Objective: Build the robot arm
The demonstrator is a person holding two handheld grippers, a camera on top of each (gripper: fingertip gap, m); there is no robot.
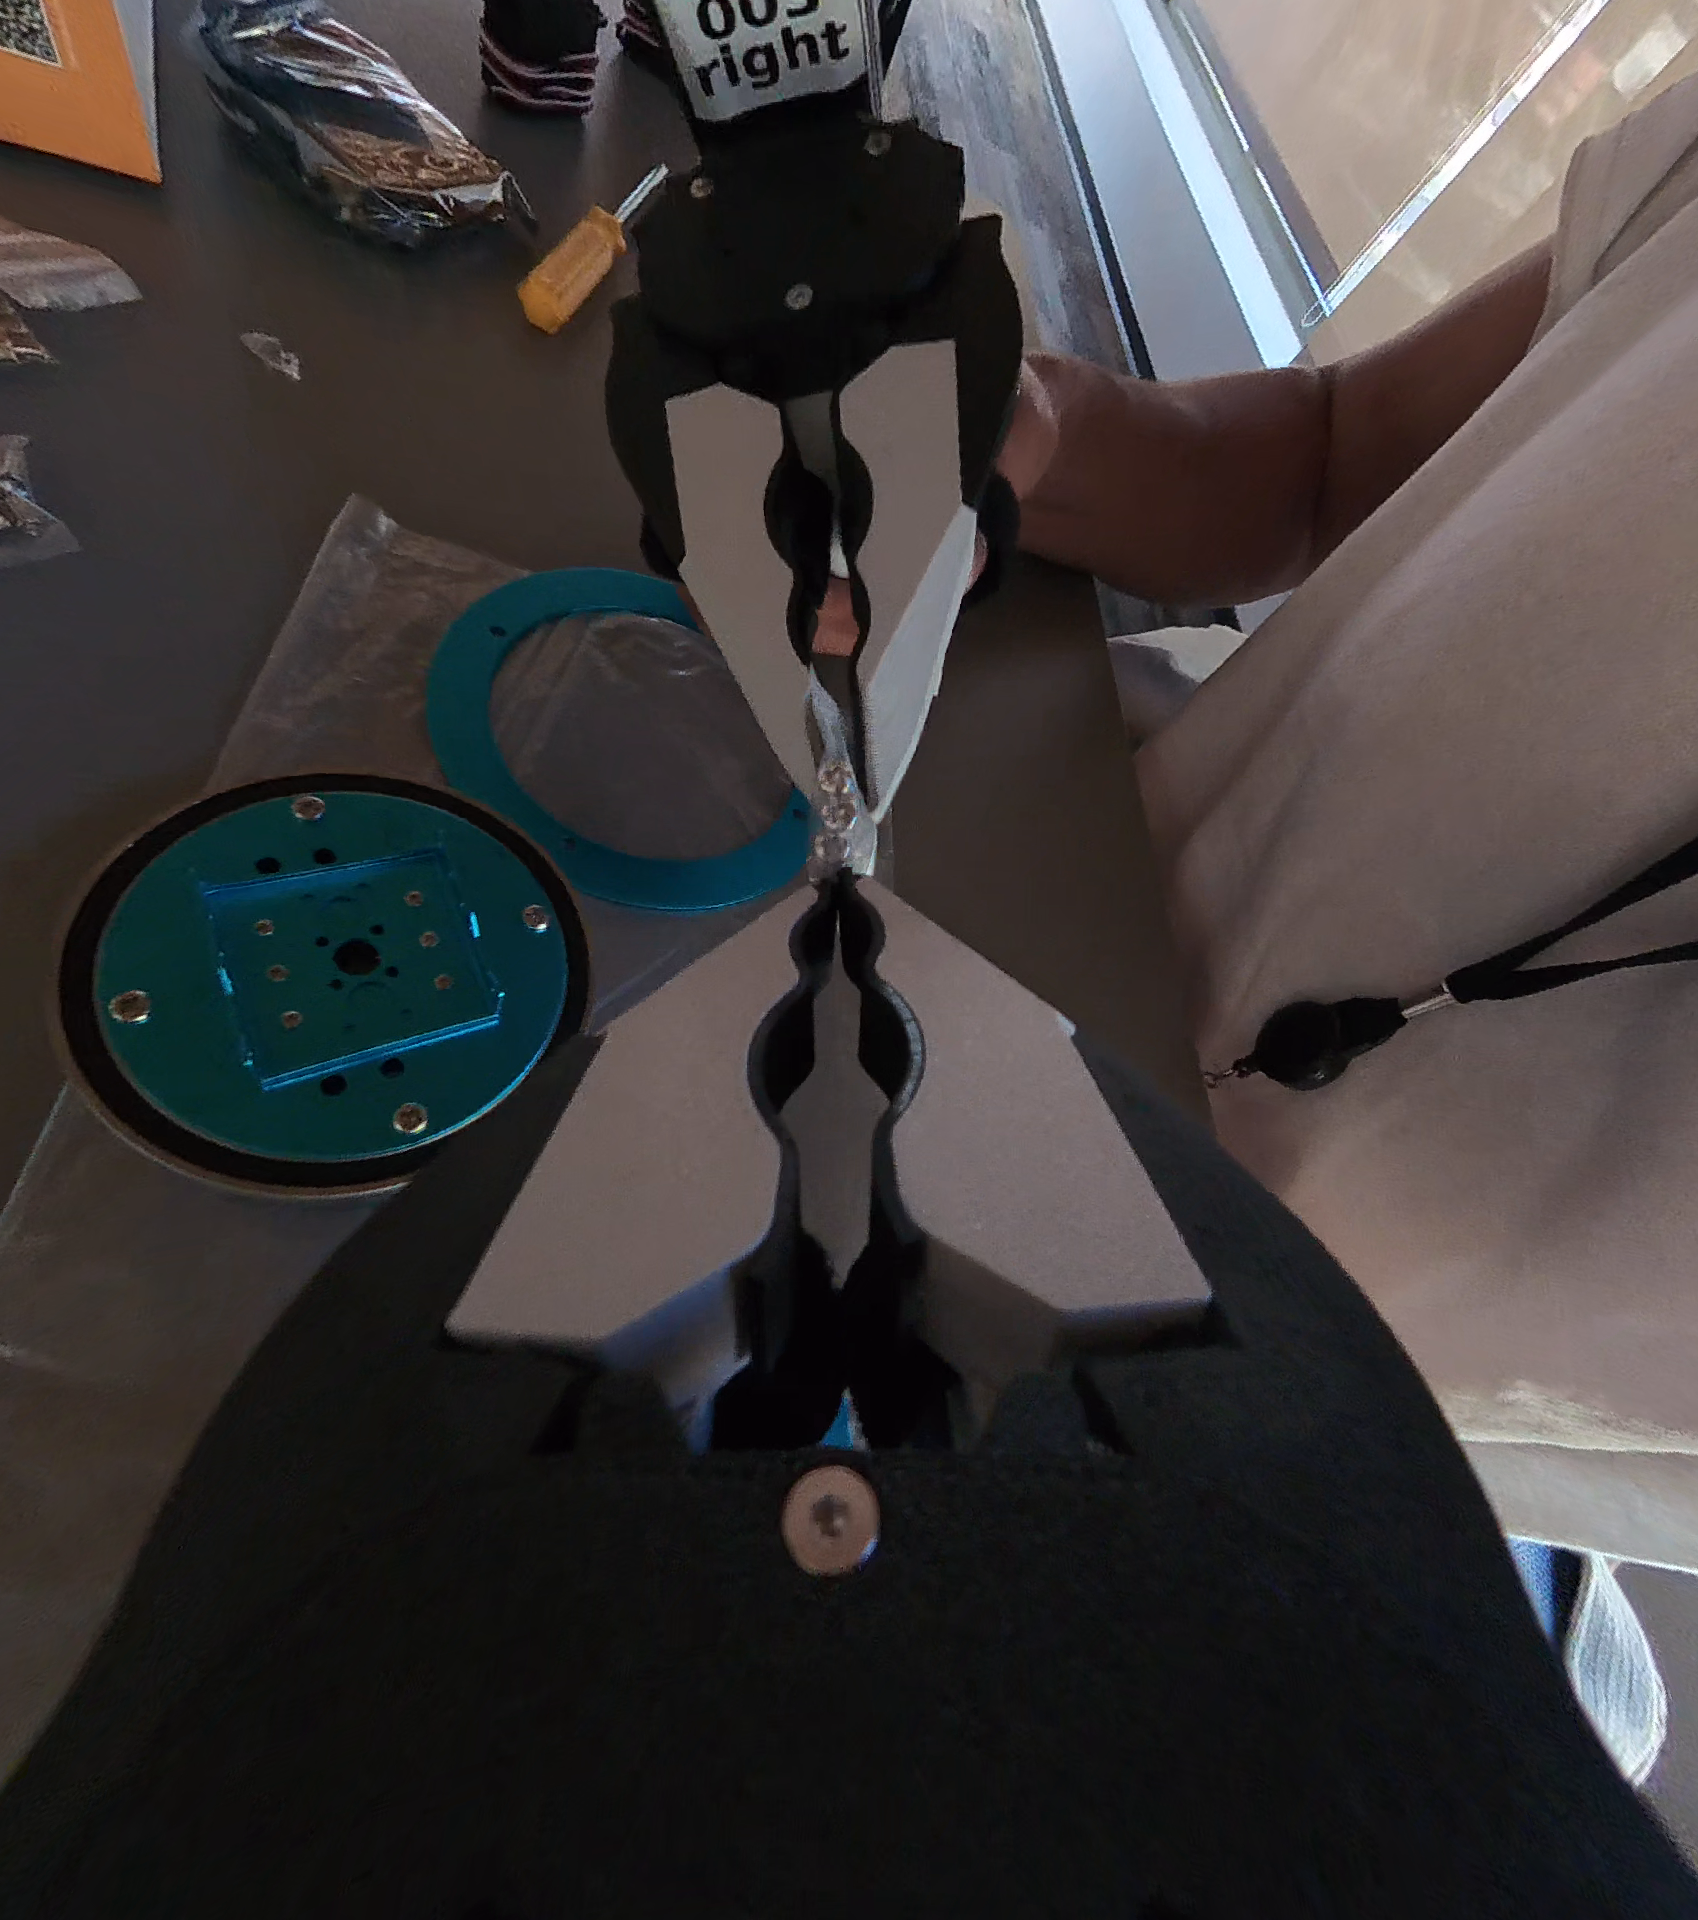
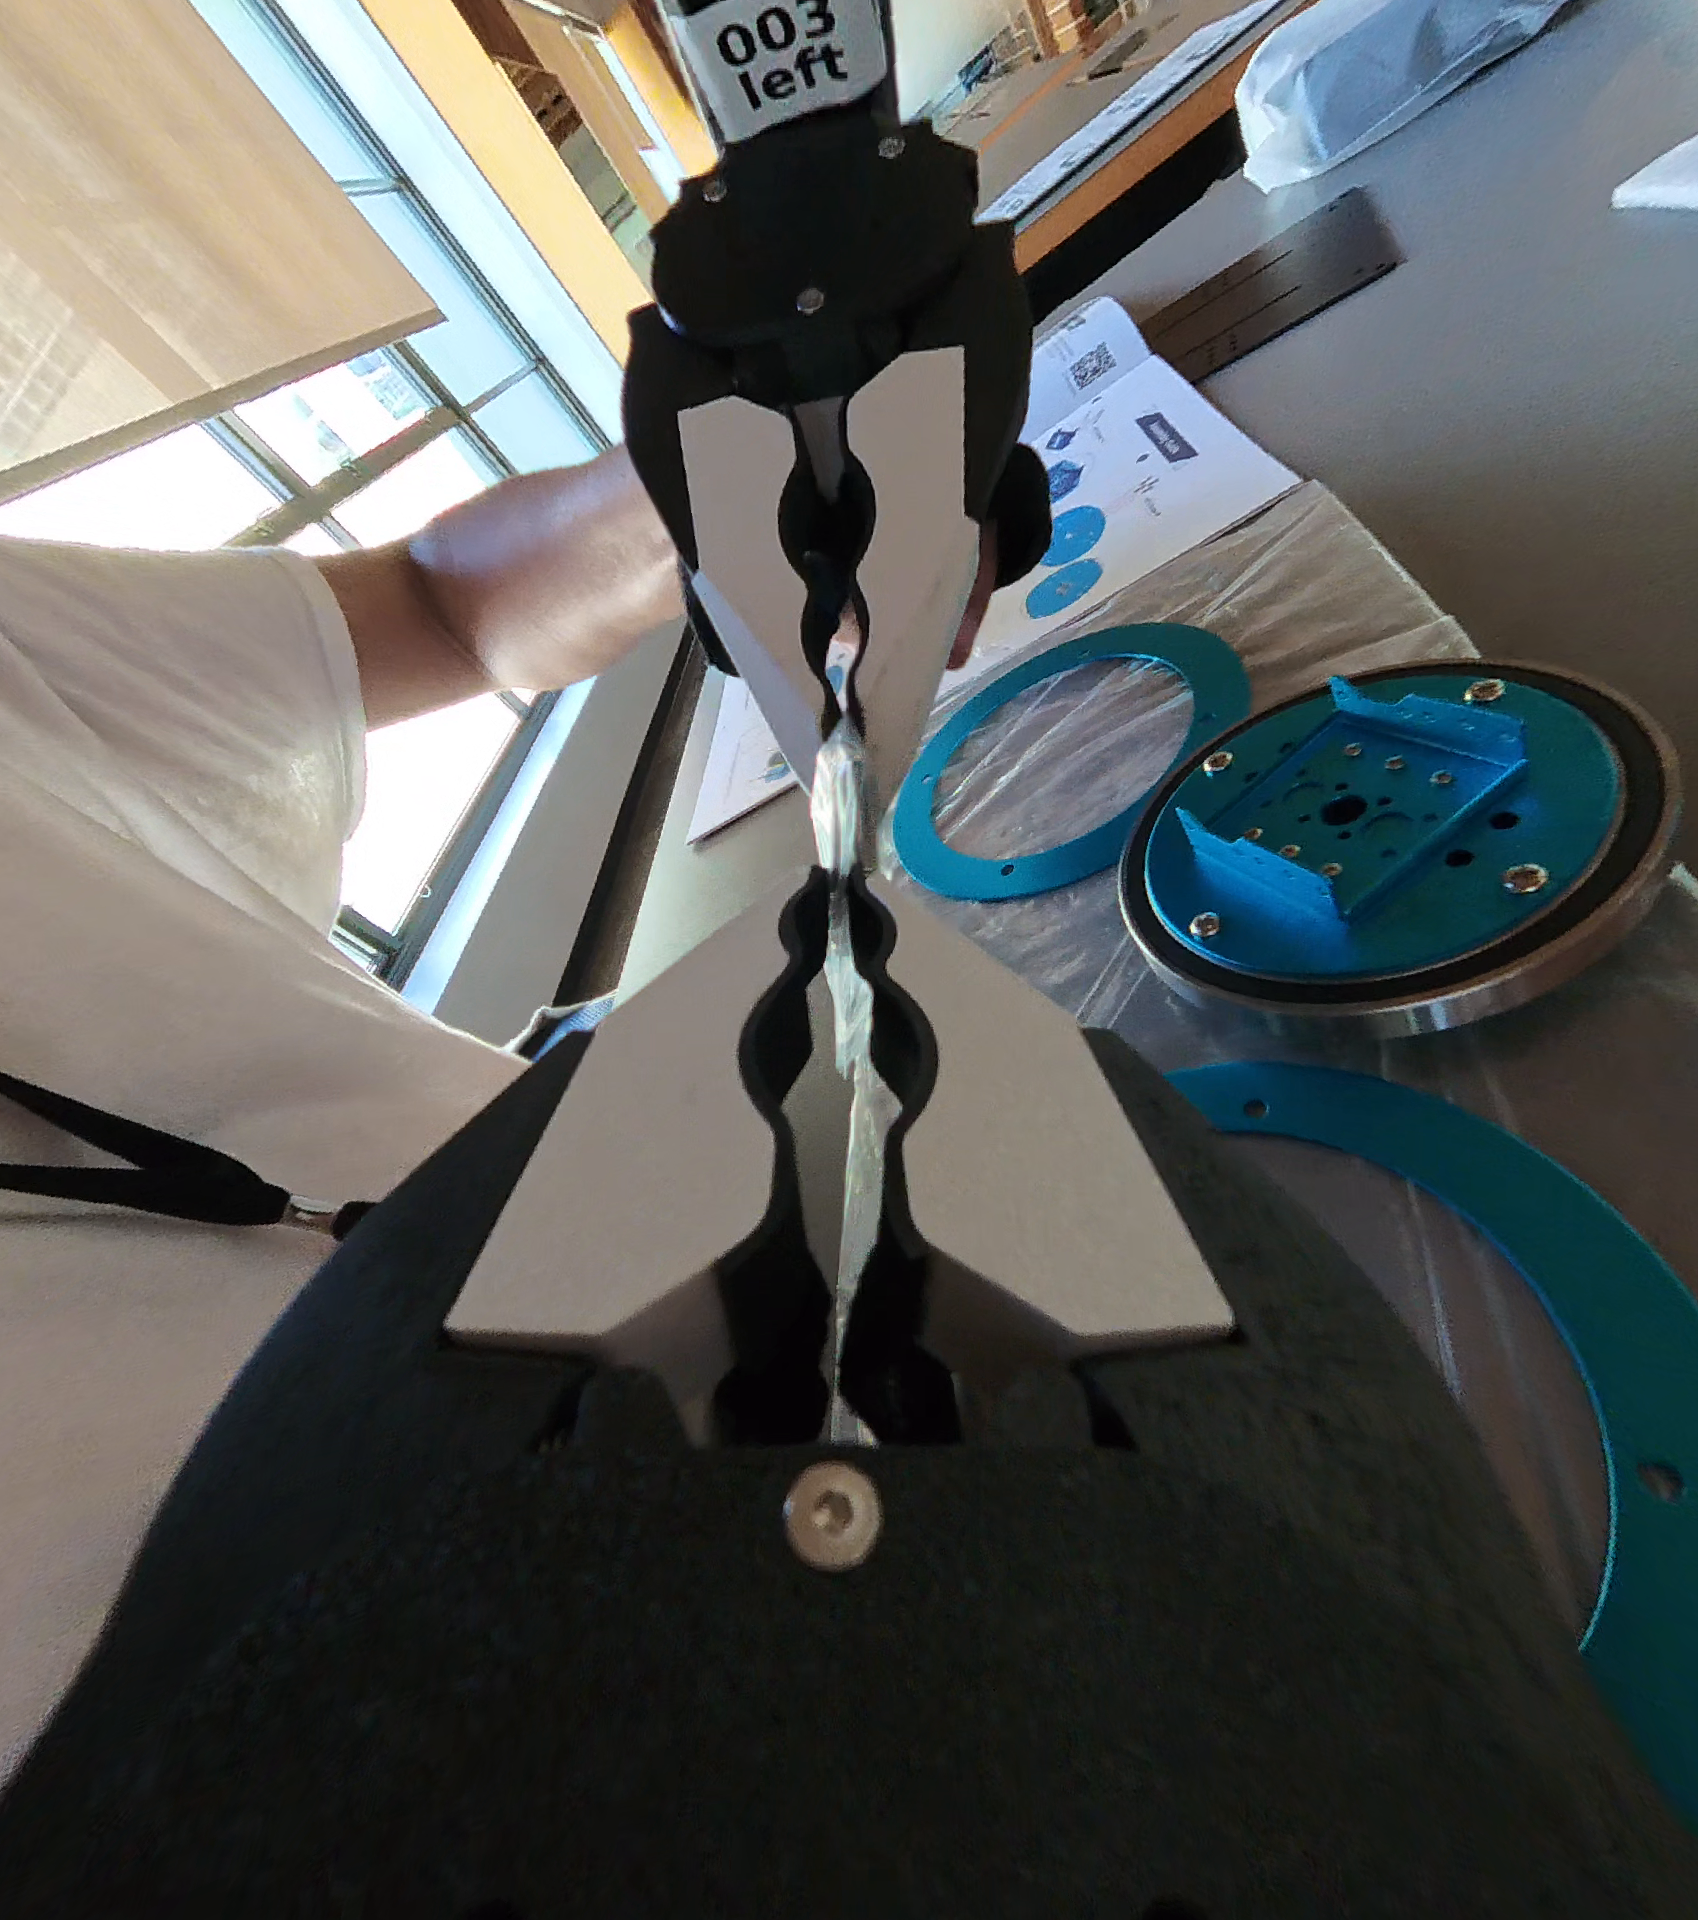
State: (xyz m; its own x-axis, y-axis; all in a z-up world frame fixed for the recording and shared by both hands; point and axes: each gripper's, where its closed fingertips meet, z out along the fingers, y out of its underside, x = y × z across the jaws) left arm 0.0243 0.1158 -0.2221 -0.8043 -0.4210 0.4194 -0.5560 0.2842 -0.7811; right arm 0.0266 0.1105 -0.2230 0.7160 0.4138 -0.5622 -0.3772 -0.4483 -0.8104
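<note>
A small clear plastic bag (image 1: 834, 805) with a few small shiny metal pieces inside is stretched between my two grippers, above the table. My left gripper (image 1: 840, 896) is shut on one end of it. My right gripper (image 1: 837, 675) faces it tip to tip and is shut on the other end. In the right wrist view the bag (image 2: 840, 800) runs from the left gripper (image 2: 845, 727) into my right gripper (image 2: 840, 883) and on down between its fingers.
A blue round plate with a square bracket (image 1: 331, 977) (image 2: 1385, 842) sits in a black and silver disc on a clear plastic sheet (image 1: 97, 1299). Blue rings (image 1: 616, 738) (image 2: 1551, 1403) lie beside it. A yellow screwdriver (image 1: 575, 270), brown packets and an instruction sheet (image 2: 1136, 447) lie farther off. A person in beige stands close. My left and right fingertips are right by each other.
</note>
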